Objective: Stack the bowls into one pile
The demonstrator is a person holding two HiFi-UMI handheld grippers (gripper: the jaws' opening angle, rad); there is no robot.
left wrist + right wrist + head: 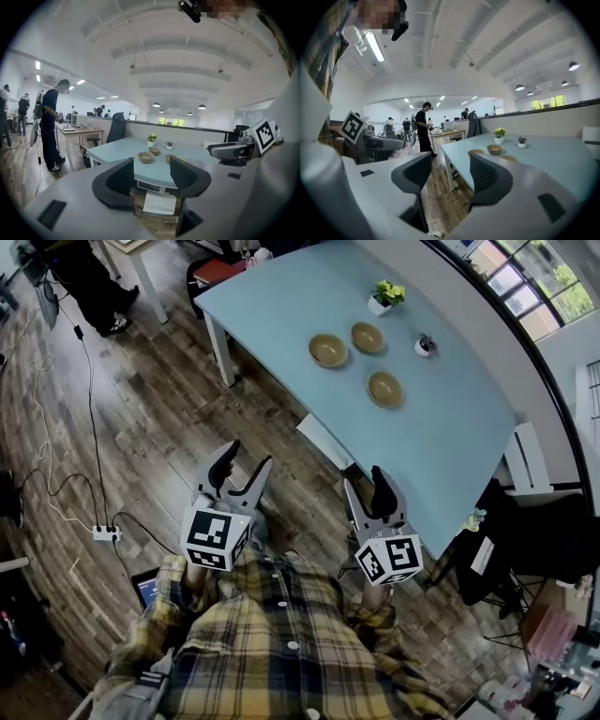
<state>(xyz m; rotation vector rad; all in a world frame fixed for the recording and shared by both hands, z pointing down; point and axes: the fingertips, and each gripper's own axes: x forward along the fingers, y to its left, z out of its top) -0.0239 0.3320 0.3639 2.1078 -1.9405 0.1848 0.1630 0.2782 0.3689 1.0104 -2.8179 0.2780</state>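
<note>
Three tan bowls stand apart on the light blue table (pixel 281 296): one at the left (pixel 328 351), one behind it (pixel 367 337), one nearer the front edge (pixel 385 389). Both grippers hang over the wooden floor, well short of the table. My left gripper (pixel 246 460) is open and empty; in the left gripper view its jaws (pixel 152 176) frame the left bowl (pixel 146 157) and the back bowl (pixel 154 151) far off. My right gripper (pixel 365 480) is open and empty too, and in its own view (pixel 451 176) a bowl (pixel 494 149) shows on the table beyond.
A potted plant (pixel 384 296) and a small pot (pixel 424 345) stand behind the bowls. A white box (pixel 323 440) sits under the table. Cables and a power strip (pixel 105 533) lie on the floor at left. A person (pixel 49 126) stands by a wooden desk.
</note>
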